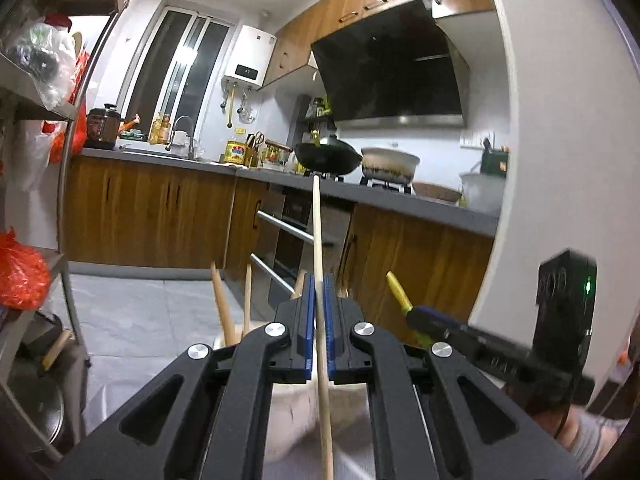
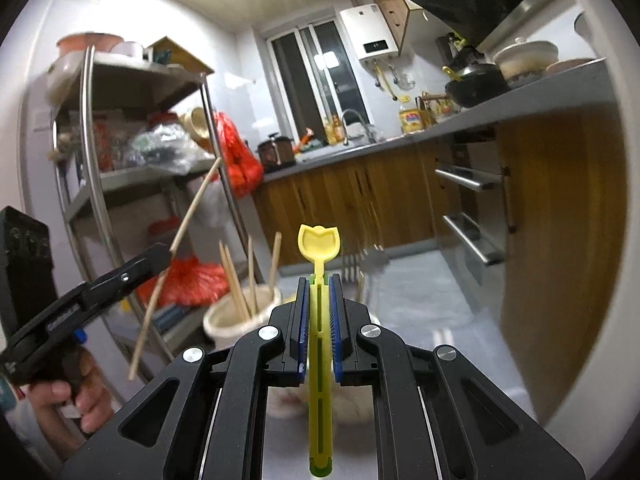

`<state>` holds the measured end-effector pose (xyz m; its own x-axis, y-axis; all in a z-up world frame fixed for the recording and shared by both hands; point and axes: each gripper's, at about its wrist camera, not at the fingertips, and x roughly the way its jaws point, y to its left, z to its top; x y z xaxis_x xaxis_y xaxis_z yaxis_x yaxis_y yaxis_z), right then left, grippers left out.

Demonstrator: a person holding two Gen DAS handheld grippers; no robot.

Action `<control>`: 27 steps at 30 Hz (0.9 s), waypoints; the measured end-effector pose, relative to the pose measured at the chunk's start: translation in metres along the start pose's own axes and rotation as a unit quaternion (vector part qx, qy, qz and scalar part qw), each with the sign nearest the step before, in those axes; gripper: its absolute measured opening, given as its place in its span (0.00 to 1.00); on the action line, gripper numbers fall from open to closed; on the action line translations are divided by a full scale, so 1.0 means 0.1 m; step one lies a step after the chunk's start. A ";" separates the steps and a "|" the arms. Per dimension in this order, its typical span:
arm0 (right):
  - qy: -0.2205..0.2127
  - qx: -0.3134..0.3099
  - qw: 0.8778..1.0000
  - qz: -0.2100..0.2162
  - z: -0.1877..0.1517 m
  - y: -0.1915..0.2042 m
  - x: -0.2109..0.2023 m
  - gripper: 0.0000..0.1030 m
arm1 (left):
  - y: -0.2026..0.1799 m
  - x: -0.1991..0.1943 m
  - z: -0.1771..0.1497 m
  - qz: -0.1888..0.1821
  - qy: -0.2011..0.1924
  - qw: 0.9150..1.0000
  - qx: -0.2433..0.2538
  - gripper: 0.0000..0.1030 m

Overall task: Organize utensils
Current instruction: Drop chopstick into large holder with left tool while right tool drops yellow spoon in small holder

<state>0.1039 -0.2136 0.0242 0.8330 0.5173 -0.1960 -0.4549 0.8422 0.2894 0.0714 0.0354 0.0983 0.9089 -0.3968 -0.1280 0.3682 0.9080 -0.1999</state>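
My left gripper [image 1: 319,284] is shut on a long wooden chopstick [image 1: 318,232] that points up and away; it also shows in the right wrist view [image 2: 164,258] with the chopstick [image 2: 192,208] tilted. My right gripper [image 2: 319,280] is shut on a yellow plastic spoon [image 2: 319,240], bowl end forward; it also shows in the left wrist view [image 1: 416,314] with the spoon's handle [image 1: 398,290] sticking out. A white utensil cup [image 2: 236,320] holds several wooden chopsticks [image 2: 250,280], just below and left of my right gripper. A metal fork [image 2: 356,266] stands beyond the spoon.
A metal shelf rack [image 2: 92,128] with bags stands at the left. Wooden cabinets and a grey counter [image 1: 280,176] carry a black wok [image 1: 328,156] and a pot [image 1: 390,164]. Oven handles [image 1: 284,230] jut out ahead. A white round table edge [image 2: 592,240] curves at the right.
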 end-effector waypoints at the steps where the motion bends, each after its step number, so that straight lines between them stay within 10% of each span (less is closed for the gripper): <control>1: -0.003 0.008 1.000 0.003 0.03 -0.03 0.08 0.10 | 0.03 0.07 0.04 0.000 -0.003 1.000 -0.003 0.04; 12: -0.008 0.018 1.000 0.019 0.12 -0.11 0.73 0.10 | 0.16 0.67 0.02 0.037 -0.008 0.999 0.012 0.04; 27: 0.018 -0.060 0.997 -0.039 -0.13 0.09 0.82 0.10 | 0.14 0.43 -0.30 0.038 0.014 0.998 0.054 0.04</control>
<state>0.1644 -0.1611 -0.0011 0.8565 0.4523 -0.2486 -0.4247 0.8914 0.1584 0.1101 0.0268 0.0612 0.9299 -0.3277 -0.1673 0.3179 0.9445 -0.0832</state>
